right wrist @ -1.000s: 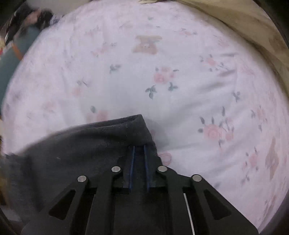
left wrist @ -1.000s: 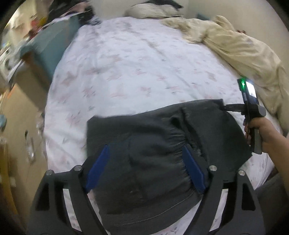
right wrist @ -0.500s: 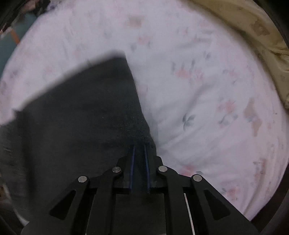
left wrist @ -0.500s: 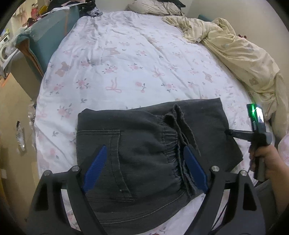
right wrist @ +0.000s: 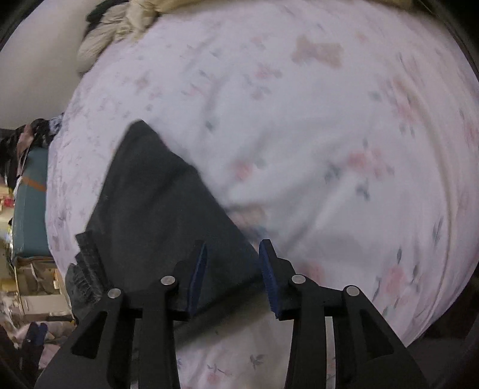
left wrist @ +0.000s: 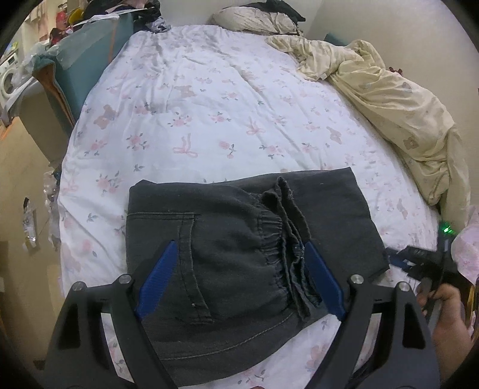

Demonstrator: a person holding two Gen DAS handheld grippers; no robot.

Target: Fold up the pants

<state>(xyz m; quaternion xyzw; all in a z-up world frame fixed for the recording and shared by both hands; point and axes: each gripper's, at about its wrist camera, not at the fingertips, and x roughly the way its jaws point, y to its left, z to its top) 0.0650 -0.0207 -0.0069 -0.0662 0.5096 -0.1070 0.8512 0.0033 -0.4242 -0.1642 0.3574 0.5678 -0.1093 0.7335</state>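
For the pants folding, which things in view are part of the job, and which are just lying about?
Part of the job:
- dark pants, folded on the bed
- left hand-held gripper, open
- right hand-held gripper, open

Lying about:
- cream duvet
- pillow
- floral bedsheet
- teal box

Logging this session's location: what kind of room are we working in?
Most likely a home bedroom: the pants lie on a bed with a floral sheet, a pillow sits at its head, and a crumpled cream duvet lies along one side.
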